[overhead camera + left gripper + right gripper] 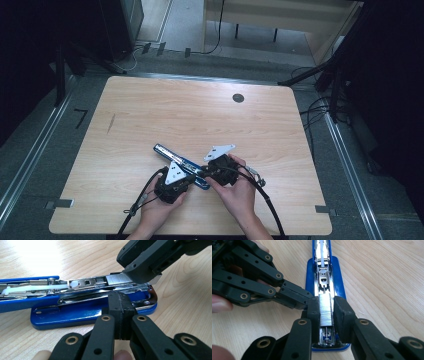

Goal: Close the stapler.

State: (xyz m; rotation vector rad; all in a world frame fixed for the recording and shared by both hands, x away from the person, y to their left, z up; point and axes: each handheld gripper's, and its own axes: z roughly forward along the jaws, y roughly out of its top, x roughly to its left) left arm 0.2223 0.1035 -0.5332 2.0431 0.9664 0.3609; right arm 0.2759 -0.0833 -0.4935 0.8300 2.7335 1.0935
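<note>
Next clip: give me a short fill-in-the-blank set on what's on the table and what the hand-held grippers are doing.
1. The opened stapler has a base coloured ____.
2. The strip of staples lies between the jaws of the ____ hand-held gripper.
3. The left hand-held gripper has its jaws ____, pressed against the stapler's side.
4. The table top is made of ____.

Missing: blue; right; shut; wood

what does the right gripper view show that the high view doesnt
Right gripper view: a strip of staples lying in the stapler's open channel, between the right gripper jaws. High view: the whole table, its round dark hole, both hands and the floor cables. Both share the opened blue stapler and the shut left gripper against its side.
</note>
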